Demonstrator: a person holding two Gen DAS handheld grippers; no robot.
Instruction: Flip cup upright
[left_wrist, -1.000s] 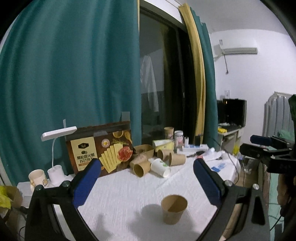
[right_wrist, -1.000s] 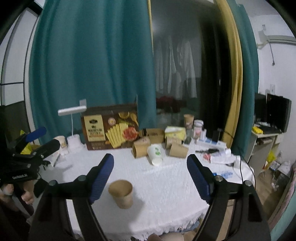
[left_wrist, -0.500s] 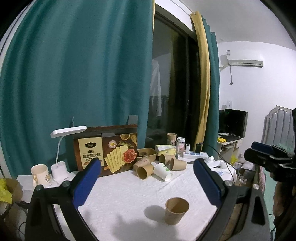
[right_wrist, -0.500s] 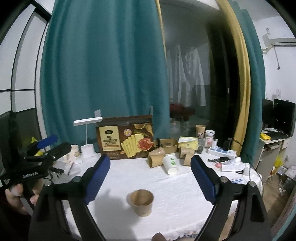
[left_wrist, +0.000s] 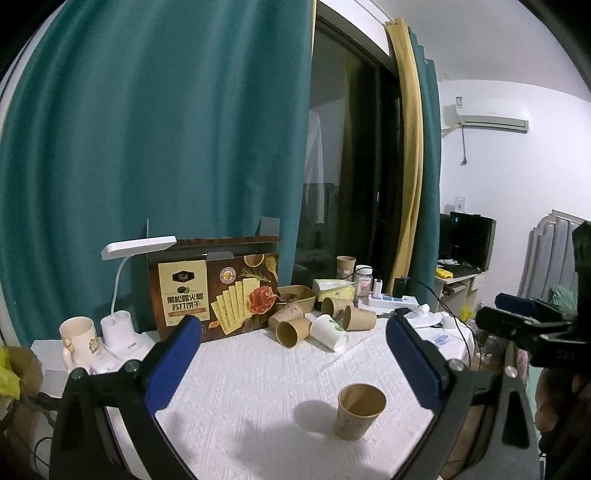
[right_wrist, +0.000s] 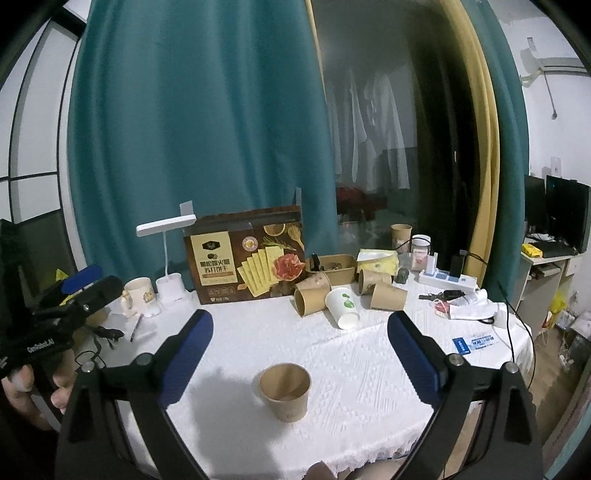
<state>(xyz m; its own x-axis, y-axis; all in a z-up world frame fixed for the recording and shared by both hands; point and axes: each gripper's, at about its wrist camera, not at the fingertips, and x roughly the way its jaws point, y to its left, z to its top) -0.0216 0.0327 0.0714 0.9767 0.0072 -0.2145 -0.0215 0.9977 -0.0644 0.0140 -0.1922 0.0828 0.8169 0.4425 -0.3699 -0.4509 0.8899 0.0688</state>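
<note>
1. Right gripper (right_wrist: 300, 352): jaws have just been opening, now spread wide, nothing between the pads; the cup (right_wrist: 284, 390) stands just beyond.
2. Left gripper (left_wrist: 293, 363): jaws wide, empty, left of the cup.

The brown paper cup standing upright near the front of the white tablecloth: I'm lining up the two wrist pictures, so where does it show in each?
Left wrist view: the brown paper cup stands low, right of centre, near the right blue finger.
Right wrist view: the cup stands low, about centre, between the blue fingers.
Shared landmark: the brown cracker box behind it against the teal curtain.
</note>
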